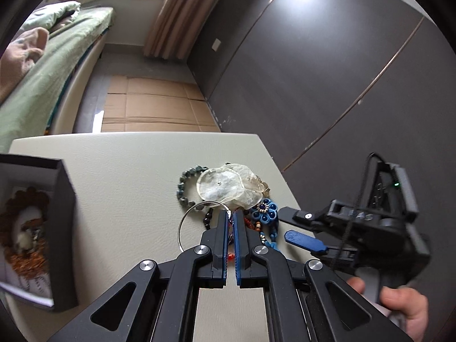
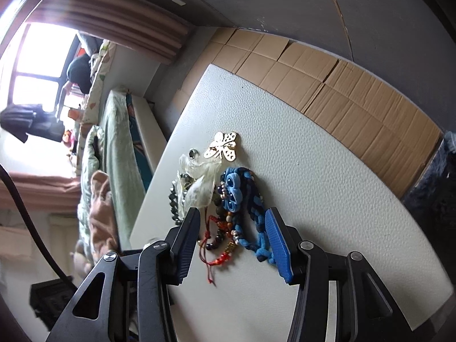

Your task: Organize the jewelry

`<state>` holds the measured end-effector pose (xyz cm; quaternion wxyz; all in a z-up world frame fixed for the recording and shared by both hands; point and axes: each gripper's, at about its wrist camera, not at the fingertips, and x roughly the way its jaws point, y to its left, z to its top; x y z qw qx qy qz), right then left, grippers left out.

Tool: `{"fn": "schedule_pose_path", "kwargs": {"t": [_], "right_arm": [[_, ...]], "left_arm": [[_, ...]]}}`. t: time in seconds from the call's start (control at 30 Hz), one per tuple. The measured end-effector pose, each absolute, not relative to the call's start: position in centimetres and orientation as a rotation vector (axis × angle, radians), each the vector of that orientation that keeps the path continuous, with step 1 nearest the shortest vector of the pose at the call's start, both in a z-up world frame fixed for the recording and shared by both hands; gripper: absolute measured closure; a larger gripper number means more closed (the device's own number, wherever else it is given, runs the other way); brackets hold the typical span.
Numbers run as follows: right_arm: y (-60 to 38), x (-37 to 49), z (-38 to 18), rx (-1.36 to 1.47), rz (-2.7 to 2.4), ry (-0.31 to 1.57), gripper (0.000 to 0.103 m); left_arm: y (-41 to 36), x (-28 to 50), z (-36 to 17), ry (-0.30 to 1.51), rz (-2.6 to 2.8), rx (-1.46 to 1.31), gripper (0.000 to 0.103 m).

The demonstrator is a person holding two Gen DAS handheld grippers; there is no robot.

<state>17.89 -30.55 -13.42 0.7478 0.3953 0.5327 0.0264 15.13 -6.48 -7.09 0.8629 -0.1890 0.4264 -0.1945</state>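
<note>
A heap of jewelry lies on the pale table (image 1: 128,171). In the left wrist view I see a green bead bracelet (image 1: 182,188), translucent shell discs (image 1: 225,185), a blue flower piece (image 1: 265,213) and a thin silver ring (image 1: 185,222). My left gripper (image 1: 231,216) is shut on the silver ring at the heap. My right gripper (image 2: 232,216) is open, its fingers on either side of a red cord bracelet (image 2: 216,236) and a blue braided bracelet (image 2: 250,199). It also shows in the left wrist view (image 1: 287,225). A gold butterfly piece (image 2: 222,145) lies beyond.
A dark open box (image 1: 42,228) with brown bead jewelry inside stands at the table's left. Flattened cardboard (image 1: 154,105) covers the floor beyond the table. A bed with green covers (image 1: 42,79) is at left, a dark wall (image 1: 313,71) at right.
</note>
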Motion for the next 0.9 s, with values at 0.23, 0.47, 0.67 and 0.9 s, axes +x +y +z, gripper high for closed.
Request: {"fn": "schedule_pose_path", "kwargs": {"t": [0.23, 0.47, 0.67, 0.9], "right_arm": [[-29.6, 18.6, -13.1, 0.710, 0.027, 1.156, 0.053], [-27.9, 19.4, -12.8, 0.586, 0.007, 1.115, 0.053], [-26.6, 20.0, -12.3, 0.448, -0.037, 1.101, 0.053], [-25.1, 20.2, -12.0, 0.269, -0.099, 1.094, 0.053]], "left_arm": [[-5.3, 14.0, -6.0, 0.873, -0.401, -0.406, 0.100], [-2.6, 13.5, -5.6, 0.857, -0.349, -0.446, 0.100], [0.2, 13.1, -4.9, 0.836, -0.306, -0.485, 0.100], [2.1, 12.6, -4.1, 0.816, -0.281, -0.502, 0.100]]}}
